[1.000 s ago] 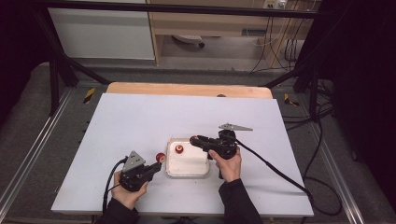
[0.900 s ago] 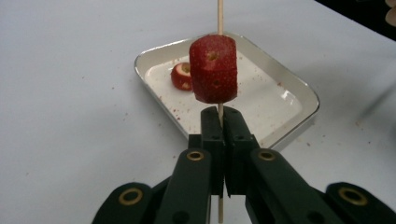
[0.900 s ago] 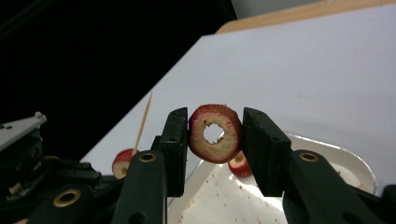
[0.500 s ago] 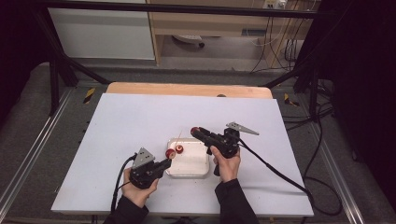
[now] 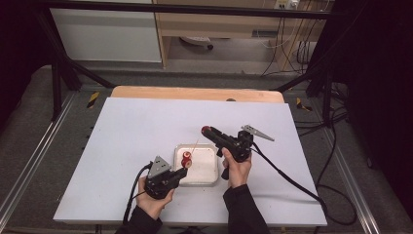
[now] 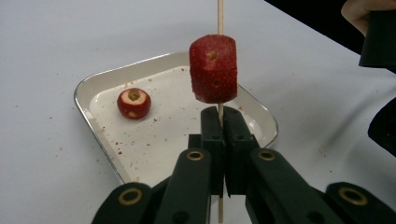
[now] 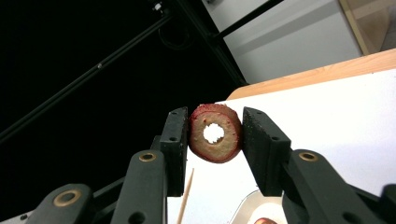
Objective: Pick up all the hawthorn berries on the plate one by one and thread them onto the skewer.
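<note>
On the left, our left gripper (image 6: 219,140) has its jaws pressed together on a thin wooden skewer (image 6: 219,11), which stands upright with a red strawberry chunk (image 6: 214,69) threaded on it just above the jaw tips. Below it a white tray (image 6: 88,84) rests on the white table (image 5: 136,126), with a cored strawberry piece (image 6: 133,103) lying alone near the tray's left side. To the right, our right gripper (image 7: 215,135) is raised above the table's far side of the tray, its jaws pinching a strawberry ring (image 7: 215,133) with a hole through its middle.
</note>
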{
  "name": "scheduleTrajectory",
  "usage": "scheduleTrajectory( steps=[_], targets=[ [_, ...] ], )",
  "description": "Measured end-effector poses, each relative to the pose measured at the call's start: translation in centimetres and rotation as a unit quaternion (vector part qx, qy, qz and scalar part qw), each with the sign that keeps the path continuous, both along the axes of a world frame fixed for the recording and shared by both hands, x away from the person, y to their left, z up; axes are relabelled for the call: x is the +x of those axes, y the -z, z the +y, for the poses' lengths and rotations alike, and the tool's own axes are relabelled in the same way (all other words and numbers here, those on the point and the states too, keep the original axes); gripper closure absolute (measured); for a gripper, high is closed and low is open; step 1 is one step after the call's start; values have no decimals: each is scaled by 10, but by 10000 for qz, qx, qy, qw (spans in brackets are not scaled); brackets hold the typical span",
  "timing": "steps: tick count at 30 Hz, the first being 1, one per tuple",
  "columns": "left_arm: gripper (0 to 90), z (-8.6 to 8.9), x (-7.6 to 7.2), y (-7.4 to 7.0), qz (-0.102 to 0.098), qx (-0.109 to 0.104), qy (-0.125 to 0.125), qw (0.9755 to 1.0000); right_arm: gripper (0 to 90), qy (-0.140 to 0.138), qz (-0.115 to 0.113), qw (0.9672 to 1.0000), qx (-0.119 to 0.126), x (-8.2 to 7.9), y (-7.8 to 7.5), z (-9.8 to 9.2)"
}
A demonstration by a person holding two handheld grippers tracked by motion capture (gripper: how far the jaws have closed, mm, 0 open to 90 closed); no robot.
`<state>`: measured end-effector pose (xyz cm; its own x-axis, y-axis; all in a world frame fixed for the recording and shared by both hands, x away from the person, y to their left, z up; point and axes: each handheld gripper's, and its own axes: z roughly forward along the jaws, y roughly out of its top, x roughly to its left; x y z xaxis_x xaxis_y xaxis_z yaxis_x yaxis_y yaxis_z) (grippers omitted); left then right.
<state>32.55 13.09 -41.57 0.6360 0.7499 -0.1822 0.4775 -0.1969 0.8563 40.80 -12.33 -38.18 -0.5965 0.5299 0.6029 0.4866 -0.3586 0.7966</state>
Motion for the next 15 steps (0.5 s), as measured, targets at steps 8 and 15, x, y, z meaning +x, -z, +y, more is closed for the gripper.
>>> scheduleTrajectory(
  steps=[8, 15],
  targets=[
    [882, -7, 1, -1, 28, -77, 19, 10000, 624, 45, -18, 9999, 138, 0, 2, 2],
    [882, -11, 2, -3, 31, -112, 35, 9999, 624, 19, -55, 9998, 189, 0, 4, 4]
  ],
)
